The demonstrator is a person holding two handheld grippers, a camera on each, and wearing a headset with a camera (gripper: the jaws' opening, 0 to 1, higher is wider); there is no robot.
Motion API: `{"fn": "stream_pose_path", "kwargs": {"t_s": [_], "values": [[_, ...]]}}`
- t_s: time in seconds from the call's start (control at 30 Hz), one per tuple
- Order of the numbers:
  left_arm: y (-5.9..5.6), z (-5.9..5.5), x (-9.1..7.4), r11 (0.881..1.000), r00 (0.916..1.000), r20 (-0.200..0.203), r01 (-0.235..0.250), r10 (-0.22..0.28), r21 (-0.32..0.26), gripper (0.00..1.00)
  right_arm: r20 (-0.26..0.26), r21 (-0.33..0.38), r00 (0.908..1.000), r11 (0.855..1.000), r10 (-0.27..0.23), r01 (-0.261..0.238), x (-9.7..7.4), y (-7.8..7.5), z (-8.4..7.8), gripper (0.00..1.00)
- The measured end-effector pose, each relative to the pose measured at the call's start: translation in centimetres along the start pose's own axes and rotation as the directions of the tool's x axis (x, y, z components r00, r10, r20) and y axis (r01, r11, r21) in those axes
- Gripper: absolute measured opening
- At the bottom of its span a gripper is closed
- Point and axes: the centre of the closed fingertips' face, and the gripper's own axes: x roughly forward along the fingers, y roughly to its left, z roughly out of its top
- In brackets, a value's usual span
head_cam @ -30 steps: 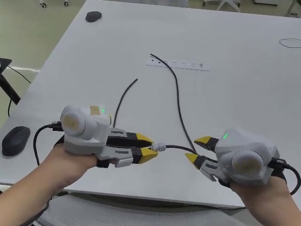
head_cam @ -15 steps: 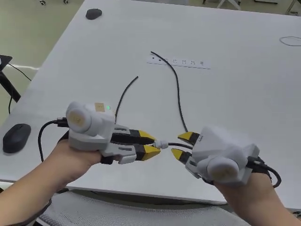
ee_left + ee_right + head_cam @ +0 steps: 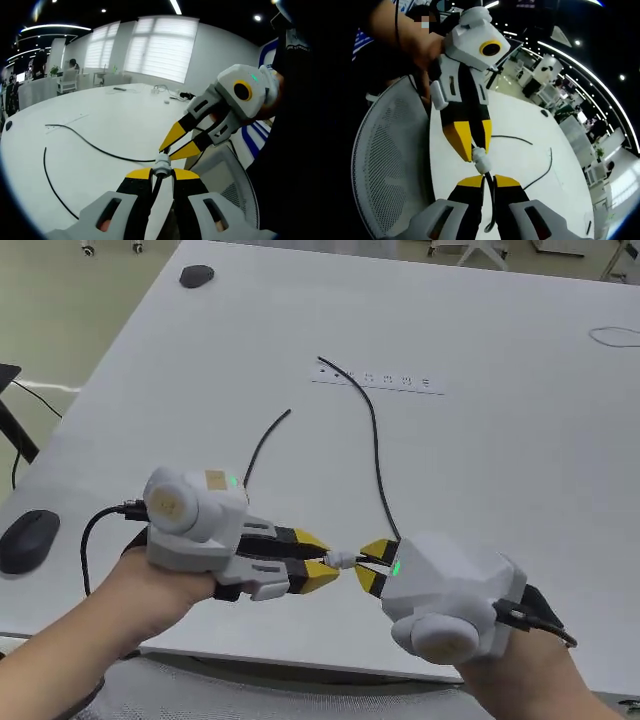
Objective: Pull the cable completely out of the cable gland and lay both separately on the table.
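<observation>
My left gripper [image 3: 328, 557] is shut on a small white cable gland [image 3: 345, 560], held just above the table's near edge. A black cable [image 3: 376, 450] leaves the gland and runs away across the white table [image 3: 500, 460]. My right gripper [image 3: 372, 564] faces the left one, tip to tip, with its jaws closed around the cable right beside the gland. In the left gripper view the gland [image 3: 162, 162] sits between my left gripper [image 3: 161, 175] tips, with the right gripper [image 3: 166, 150] touching from above. In the right gripper view the cable [image 3: 490, 197] passes between my right gripper [image 3: 488, 181] jaws, below the gland [image 3: 481, 159].
A second short black cable [image 3: 262, 443] lies loose left of the first. A white socket strip [image 3: 375, 380] is set in the table farther back. One dark mouse [image 3: 25, 540] lies at the left edge, another [image 3: 197, 276] at the far end. A mesh chair [image 3: 390, 165] stands below the near edge.
My right gripper has moved left to the gland and gone from open to closed on the cable. The left gripper has held the gland nearly still.
</observation>
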Motion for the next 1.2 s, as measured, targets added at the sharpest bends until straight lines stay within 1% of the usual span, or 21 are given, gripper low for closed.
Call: {"fn": "stream_pose_path", "kwargs": {"t_s": [0.17,0.33,0.53,0.6,0.67,0.73,0.8,0.93,1.03,1.2], "values": [[0.4,0.3,0.1,1.0,1.0,-0.001,-0.002,0.002,-0.001,0.15,0.007,-0.002,0.9999,1.0,0.012,-0.012,0.3,-0.4,-0.2,0.01],[0.8,0.4,0.3,1.0,1.0,-0.004,-0.003,0.003,-0.007,0.15,0.014,0.057,0.9995,0.998,0.03,-0.031,0.6,-0.6,-0.5,0.0],[1.0,-0.1,0.6,1.0,0.9998,-0.018,-0.012,0.012,-0.014,0.15,0.011,0.107,0.9988,0.993,0.048,-0.048,1.3,-0.4,-1.2,0.0],[1.2,-0.2,0.6,1.0,0.9998,-0.016,-0.012,0.011,-0.02,0.15,0.016,0.131,0.9985,0.99,0.052,-0.054,1.3,-0.4,-1.3,0.0],[1.3,-0.2,0.6,1.0,0.9997,-0.018,-0.017,0.016,-0.022,0.15,0.011,0.176,0.9985,0.983,0.053,-0.054,1.5,-0.5,-1.6,0.0],[1.6,-0.2,0.6,0.999,0.9995,-0.021,-0.024,0.023,-0.021,0.15,0.005,0.182,0.9987,0.982,0.051,-0.051,1.7,-0.7,-1.9,0.0],[1.8,-0.1,0.5,0.999,0.9994,-0.015,-0.031,0.03,-0.025,0.15,0.0,0.191,0.9991,0.981,0.043,-0.043,1.8,-1.0,-2.2,0.0],[1.9,0.1,0.4,0.999,0.9993,-0.012,-0.037,0.036,-0.024,0.15,-0.005,0.22,0.9991,0.975,0.042,-0.04,1.9,-1.3,-2.8,0.0],[2.0,0.3,0.3,0.999,0.9991,-0.009,-0.042,0.041,-0.024,0.15,-0.022,0.239,0.9991,0.971,0.036,-0.03,2.1,-1.5,-3.6,0.0],[1.9,0.3,0.3,0.999,0.9992,-0.008,-0.04,0.039,-0.025,0.15,-0.053,0.296,0.9983,0.955,0.027,-0.01,2.3,-1.9,-5.5,0.0]]}}
